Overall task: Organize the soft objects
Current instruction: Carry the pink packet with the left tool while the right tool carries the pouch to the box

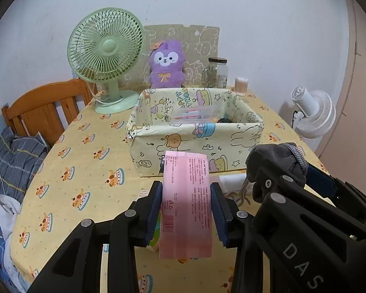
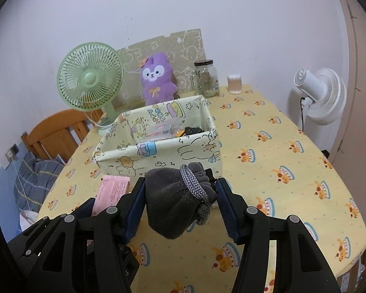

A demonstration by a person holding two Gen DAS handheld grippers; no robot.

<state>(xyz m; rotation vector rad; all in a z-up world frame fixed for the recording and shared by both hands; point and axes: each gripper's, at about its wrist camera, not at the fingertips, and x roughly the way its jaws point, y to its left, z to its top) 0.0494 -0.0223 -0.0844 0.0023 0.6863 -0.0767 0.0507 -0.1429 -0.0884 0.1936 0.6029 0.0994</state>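
Left gripper [image 1: 186, 205] clamped on pink tissue pack [image 1: 186, 205], right gripper [image 2: 180, 200] on grey drawstring pouch [image 2: 178, 197]; risk snagging fabric storage box [image 1: 195, 131] rim.

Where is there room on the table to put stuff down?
Bare tablecloth lies right of the fabric box, toward the white fan, and left of it below the green fan. Crowded: the back edge with plush, jar.
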